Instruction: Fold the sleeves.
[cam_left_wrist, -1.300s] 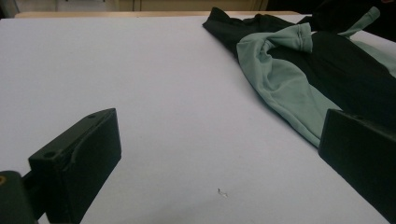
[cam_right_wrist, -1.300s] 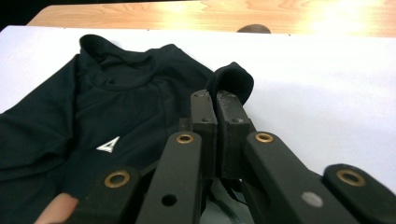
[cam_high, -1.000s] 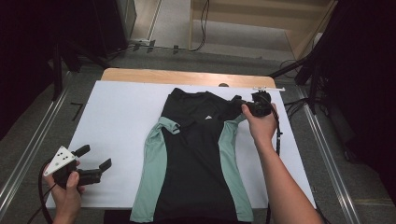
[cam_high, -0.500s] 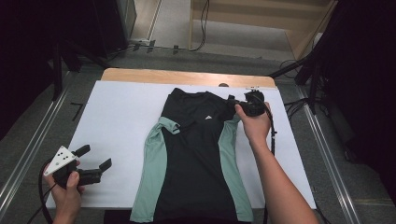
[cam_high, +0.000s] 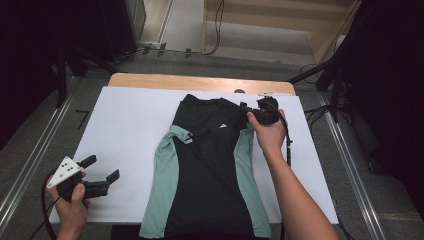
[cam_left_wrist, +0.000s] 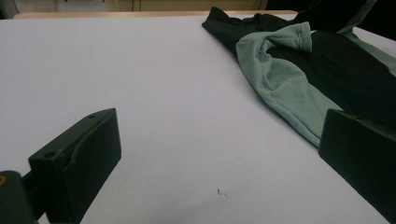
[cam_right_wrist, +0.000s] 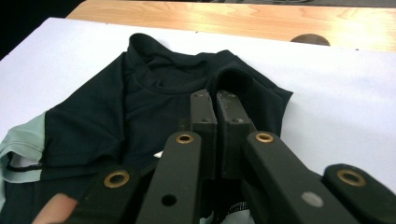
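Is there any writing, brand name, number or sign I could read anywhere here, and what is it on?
No readable words or numbers anywhere.
Small white logo mark on the chest of the black and green shirt: too small to read, a shape rather than letters.
White table cover: no print.

White sheet (cam_high: 130, 125) left of shirt (cam_high: 210, 170) bare; wide passage there, left gripper (cam_high: 100, 181) over its near corner. Narrower bare strip right of shirt, crossed by right forearm (cam_high: 295, 195). Shirt covers table middle. Wooden edge (cam_high: 200, 82) behind free.
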